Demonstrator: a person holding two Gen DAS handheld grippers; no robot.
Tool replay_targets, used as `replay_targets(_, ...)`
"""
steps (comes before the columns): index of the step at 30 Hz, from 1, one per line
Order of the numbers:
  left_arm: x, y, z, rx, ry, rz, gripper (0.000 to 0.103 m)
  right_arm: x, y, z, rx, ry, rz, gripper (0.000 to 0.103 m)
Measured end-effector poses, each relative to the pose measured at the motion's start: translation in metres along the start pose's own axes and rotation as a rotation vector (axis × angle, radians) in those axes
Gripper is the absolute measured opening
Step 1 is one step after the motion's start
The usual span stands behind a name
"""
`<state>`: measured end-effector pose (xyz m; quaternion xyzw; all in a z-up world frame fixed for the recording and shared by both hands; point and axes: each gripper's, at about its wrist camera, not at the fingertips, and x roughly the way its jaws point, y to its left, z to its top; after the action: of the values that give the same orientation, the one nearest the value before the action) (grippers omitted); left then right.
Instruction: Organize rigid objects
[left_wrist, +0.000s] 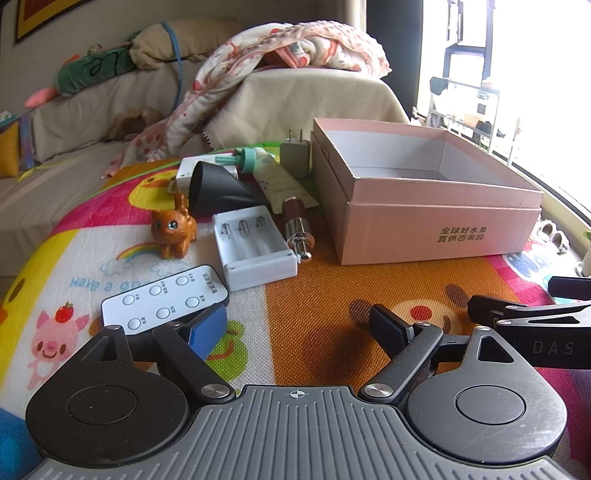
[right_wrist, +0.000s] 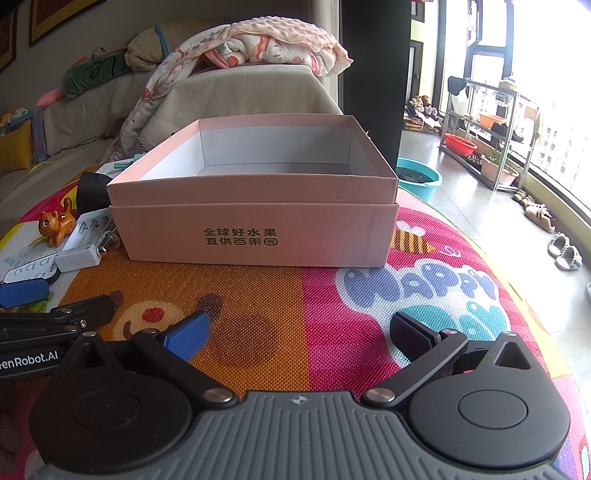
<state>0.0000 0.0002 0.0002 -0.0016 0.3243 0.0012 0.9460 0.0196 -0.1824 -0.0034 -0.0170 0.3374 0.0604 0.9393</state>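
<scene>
A colourful cartoon play mat (left_wrist: 332, 288) carries a pink box (left_wrist: 439, 229) at two o'clock, and a remote (left_wrist: 162, 299), battery holder (left_wrist: 255, 251) and cat figurine (left_wrist: 173, 230) around ten.

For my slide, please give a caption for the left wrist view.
Open left gripper faces small items beside an empty pink box on a play mat.

Beige sofa (right_wrist: 92, 110), tiled floor (right_wrist: 461, 192), bright window (right_wrist: 554, 92)

box (right_wrist: 255, 236): 全球好水果 直供百果园 | mat (right_wrist: 417, 288): HAPPY | left gripper (right_wrist: 27, 360): "enRobot.AI"
</scene>
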Motion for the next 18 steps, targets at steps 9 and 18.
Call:
replay_targets(9,0.0,0.0,0.0,-0.001,0.0,0.0,0.089,-0.0003,-0.0002,-0.0001,-0.001,0.0,0.0,0.103)
replay_targets(18,-0.0002,0.0001,-0.0002,-0.001,0.0,0.0,0.09,-0.0003,-0.0013,0.0003,-0.001,0.001,0.001,0.103)
